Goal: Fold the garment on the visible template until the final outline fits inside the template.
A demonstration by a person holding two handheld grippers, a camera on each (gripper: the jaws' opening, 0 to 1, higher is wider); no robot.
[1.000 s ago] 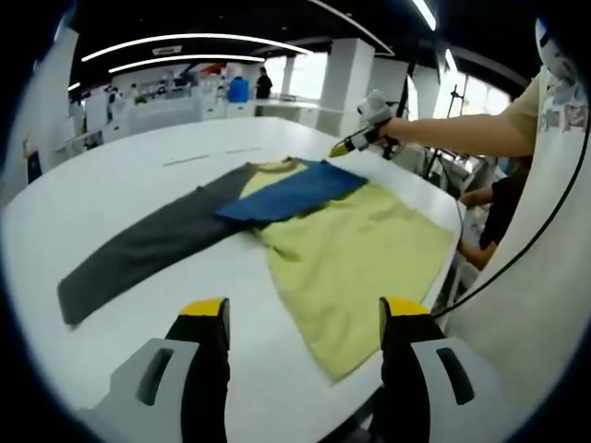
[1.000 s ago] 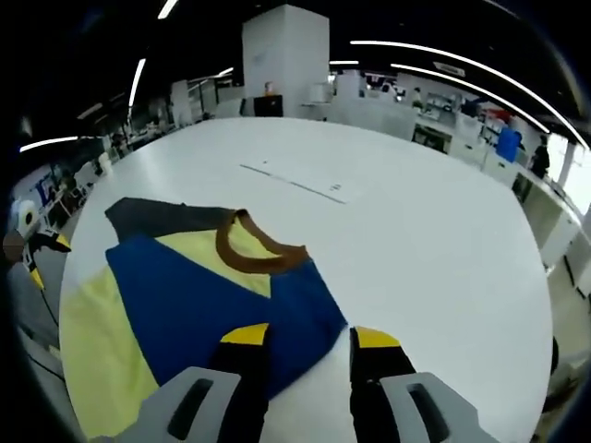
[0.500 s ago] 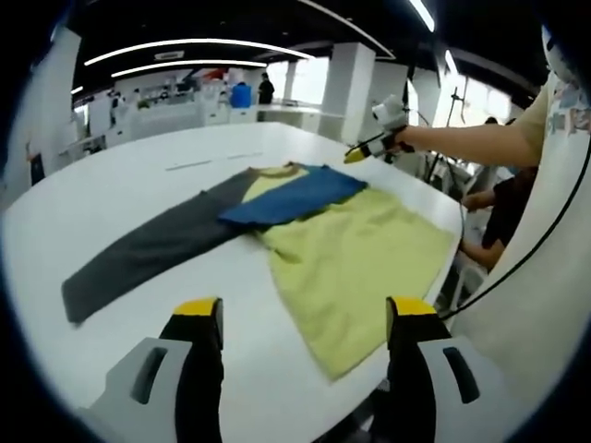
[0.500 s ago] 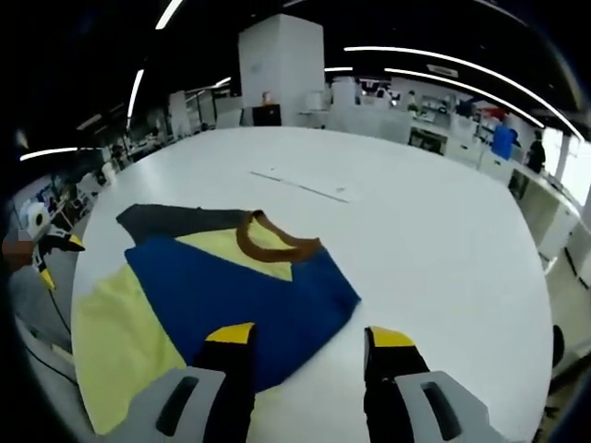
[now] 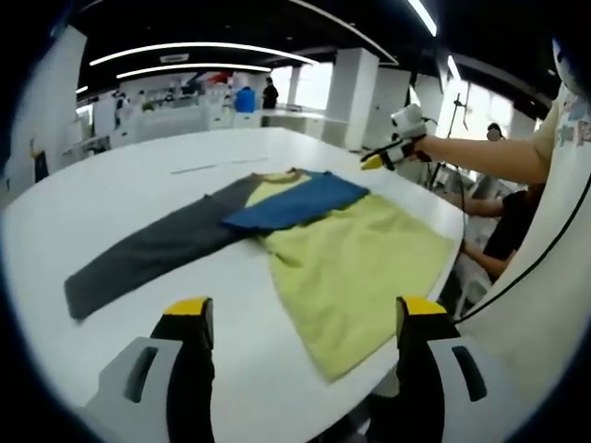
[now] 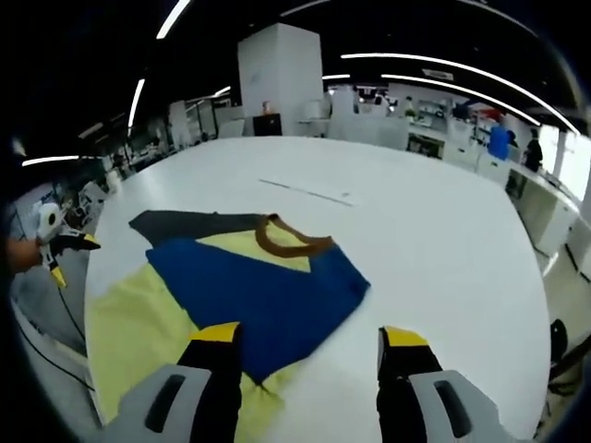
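We see the garment (image 5: 342,263) lying flat on the white table (image 5: 120,194), its blue sleeve (image 6: 268,300) folded across, while our left gripper (image 5: 300,323) and right gripper (image 6: 309,346) hover gaping, holding nothing.

1. A wide white counter (image 5: 111,194) carries everything.
2. A garment (image 5: 360,268) lies flat on it: yellow-green body near the counter's edge, blue sleeve (image 6: 268,300) folded across the chest, grey sleeve (image 5: 148,254) stretched out straight.
3. Thin line marks (image 6: 305,191) show on the counter beyond the brown collar (image 6: 294,242).
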